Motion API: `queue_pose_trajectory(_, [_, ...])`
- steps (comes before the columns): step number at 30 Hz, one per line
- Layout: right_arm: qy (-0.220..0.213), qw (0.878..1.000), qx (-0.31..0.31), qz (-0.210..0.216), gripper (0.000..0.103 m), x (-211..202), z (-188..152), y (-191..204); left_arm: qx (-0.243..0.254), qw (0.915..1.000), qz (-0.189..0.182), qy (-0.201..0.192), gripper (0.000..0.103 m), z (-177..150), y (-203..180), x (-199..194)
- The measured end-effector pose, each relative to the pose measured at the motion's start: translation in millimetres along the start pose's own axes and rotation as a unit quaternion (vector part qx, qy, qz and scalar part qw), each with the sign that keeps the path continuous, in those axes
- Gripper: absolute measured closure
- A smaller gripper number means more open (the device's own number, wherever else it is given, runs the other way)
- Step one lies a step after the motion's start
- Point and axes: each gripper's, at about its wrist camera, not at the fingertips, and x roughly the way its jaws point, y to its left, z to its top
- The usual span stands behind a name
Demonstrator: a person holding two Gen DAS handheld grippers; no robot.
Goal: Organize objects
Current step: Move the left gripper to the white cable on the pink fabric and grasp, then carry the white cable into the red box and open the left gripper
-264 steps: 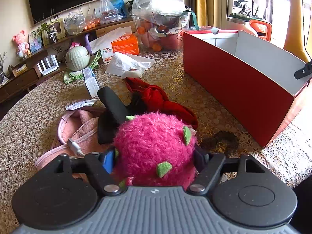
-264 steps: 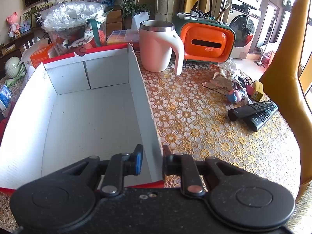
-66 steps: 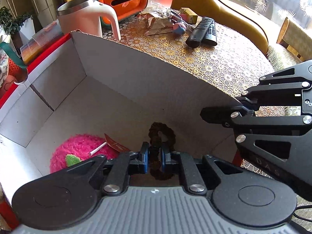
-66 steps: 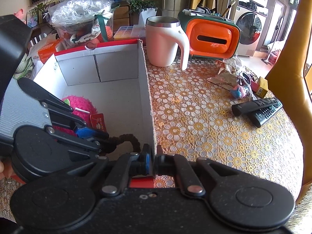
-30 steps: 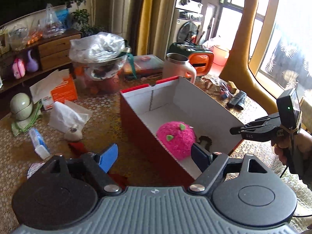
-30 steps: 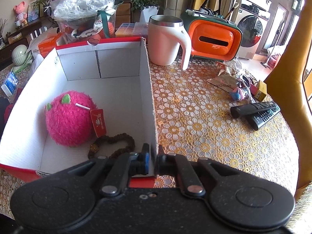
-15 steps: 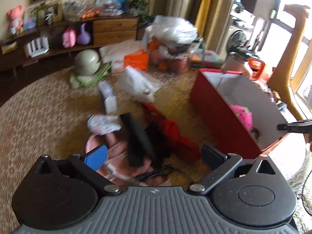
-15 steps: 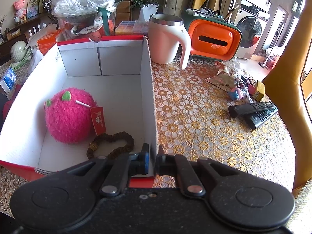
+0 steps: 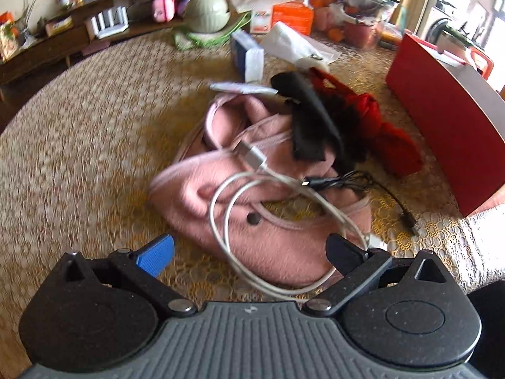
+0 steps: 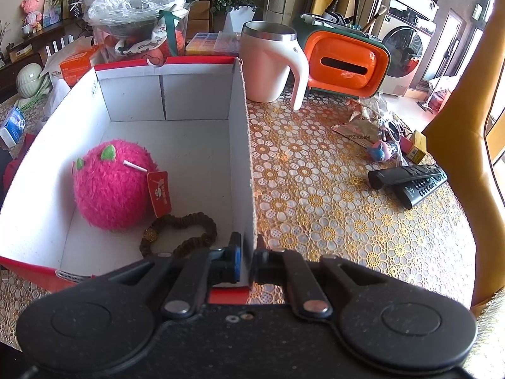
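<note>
Clutter for sorting is heaped on the lace-covered table [image 9: 79, 132]: a pink fleece garment [image 9: 252, 221] under a looped white USB cable [image 9: 240, 195], then a black strap [image 9: 311, 120], a black cable [image 9: 372, 183] and red cloth [image 9: 388, 132]. Over the garment the left gripper [image 9: 249, 249] is spread wide, nothing held, its jaws just opened. Rightward, the red box [image 10: 202, 145] holds a pink plush ball [image 10: 110, 186] and a brown scrunchie [image 10: 180, 230]; its right wall is pinched by the right gripper [image 10: 247, 257], beside a mug [image 10: 268, 63] and two remotes [image 10: 410, 180].

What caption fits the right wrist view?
Right gripper clamps the red box wall; pink plush ball and brown bead bracelet lie inside.
</note>
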Motion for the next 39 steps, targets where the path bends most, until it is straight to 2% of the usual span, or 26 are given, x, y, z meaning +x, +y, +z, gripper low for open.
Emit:
queue_pose_trajectory(4, [0.0, 1.0, 0.0, 0.0, 0.096, 0, 0, 0, -0.026, 0.9997, 0.003, 0.001, 0.001, -5, 7, 2])
queue_pose_trajectory(5, [0.0, 1.0, 0.0, 0.0, 0.096, 0, 0, 0, -0.031, 0.9995, 0.0, 0.004, 0.004, -5, 8, 2])
queue_pose_trajectory(9, [0.0, 1.0, 0.0, 0.0, 0.096, 0, 0, 0, -0.043, 0.9989, -0.009, 0.017, 0.038, -7, 10, 6])
queue_pose_trajectory(12, [0.0, 1.0, 0.0, 0.0, 0.096, 0, 0, 0, -0.047, 0.9987, -0.013, 0.018, 0.046, -9, 9, 6])
queue_pose_trajectory(14, [0.0, 1.0, 0.0, 0.0, 0.096, 0, 0, 0, -0.048, 0.9986, -0.01, 0.018, 0.054, -9, 9, 5])
queue_pose_trajectory(16, [0.0, 1.0, 0.0, 0.0, 0.096, 0, 0, 0, -0.053, 0.9983, -0.015, 0.02, 0.07, -8, 10, 5])
queue_pose_trajectory(18, [-0.001, 1.0, 0.0, 0.0, 0.096, -1, 0, 0, -0.052, 0.9982, -0.02, 0.024, 0.073, -8, 9, 4])
queue_pose_trajectory(20, [-0.001, 1.0, 0.0, 0.0, 0.096, -1, -1, -1, -0.041, 0.9989, -0.011, 0.021, 0.082, -7, 5, 3])
queue_pose_trajectory(27, [-0.002, 1.0, -0.001, -0.001, 0.096, -2, 0, -1, -0.031, 0.9995, -0.011, -0.004, 0.094, -2, 2, -13])
queue_pose_trajectory(34, [-0.002, 1.0, -0.001, -0.001, 0.096, -2, 0, -2, 0.001, 0.9986, -0.026, -0.047, 0.096, 12, -11, -38])
queue_pose_trajectory(39, [-0.002, 1.0, -0.001, 0.0, 0.096, -2, 1, -1, 0.018, 0.9947, -0.025, -0.098, 0.098, 30, -17, -66])
